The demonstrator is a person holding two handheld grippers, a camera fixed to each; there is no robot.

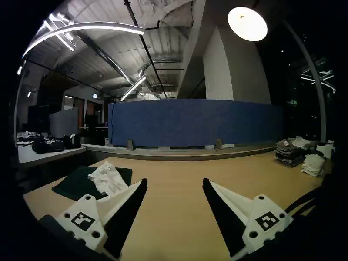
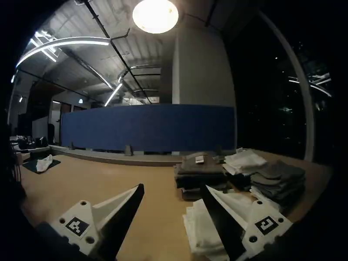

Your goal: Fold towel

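In the left gripper view my left gripper [image 1: 175, 185] hangs open over the bare wooden table [image 1: 182, 191], nothing between its fingers. A crumpled white towel [image 1: 106, 178] lies on a dark green towel [image 1: 76, 185] just ahead of the left finger. In the right gripper view my right gripper [image 2: 173, 191] is open too, low over the table. Its right finger [image 2: 230, 217] overlaps a folded white towel [image 2: 202, 228] lying flat. Behind that stand stacks of folded grey towels [image 2: 198, 174] and white towels [image 2: 243, 161].
A blue partition [image 1: 191, 122] runs along the table's far edge. Folded towel stacks [image 1: 300, 154] sit at the far right in the left gripper view. A second desk [image 1: 43, 152] with dark gear stands to the left. The white and green towels [image 2: 41, 164] show far left in the right gripper view.
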